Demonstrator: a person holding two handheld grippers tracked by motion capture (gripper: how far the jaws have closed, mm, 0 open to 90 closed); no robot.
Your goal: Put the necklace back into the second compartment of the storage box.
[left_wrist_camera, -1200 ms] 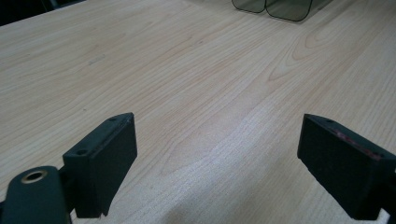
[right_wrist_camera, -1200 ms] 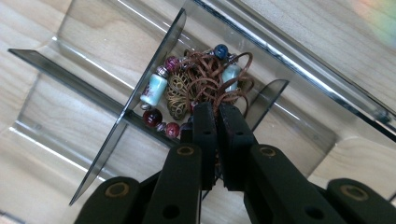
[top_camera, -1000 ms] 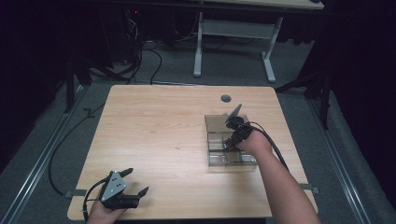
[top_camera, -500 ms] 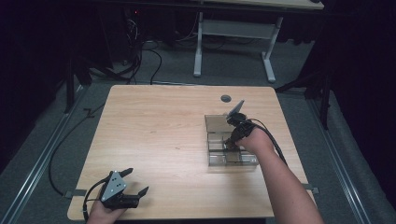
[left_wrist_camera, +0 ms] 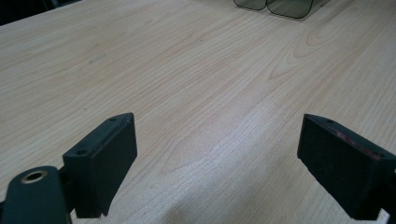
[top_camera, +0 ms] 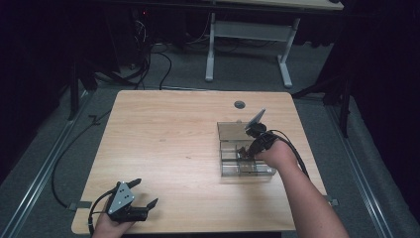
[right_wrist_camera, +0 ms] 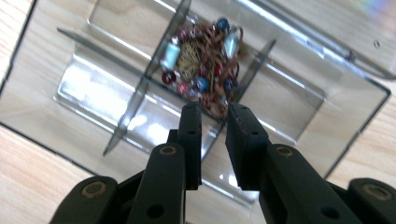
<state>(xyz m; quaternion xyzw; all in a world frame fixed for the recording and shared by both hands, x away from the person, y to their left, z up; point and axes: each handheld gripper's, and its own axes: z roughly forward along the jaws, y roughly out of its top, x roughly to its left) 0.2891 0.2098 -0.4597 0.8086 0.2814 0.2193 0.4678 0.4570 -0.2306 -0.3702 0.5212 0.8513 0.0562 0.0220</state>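
Note:
A clear plastic box (top_camera: 247,171) with dividers lies at the table's right, its lid (top_camera: 232,130) laid open behind it. In the right gripper view a bundled bracelet (right_wrist_camera: 201,60) of brown cord with red, blue and pale beads lies in a middle compartment of the box (right_wrist_camera: 359,116). My right gripper (right_wrist_camera: 215,109) reaches down into that compartment. Its jaws are almost together, with the bracelet's brown cord between the tips. From above, my right gripper (top_camera: 243,151) is over the box's middle. My left gripper (top_camera: 145,192) rests open near the table's front left corner, and my left gripper (left_wrist_camera: 215,158) holds nothing.
The wooden table (top_camera: 168,134) has a round cable hole (top_camera: 239,104) near its far edge. A corner of the box (left_wrist_camera: 275,5) shows far ahead in the left gripper view. Cables and a desk frame (top_camera: 247,44) stand on the floor beyond the table.
The right hand has shifted only slightly over the box, a little back and then forward. The left gripper has stayed still.

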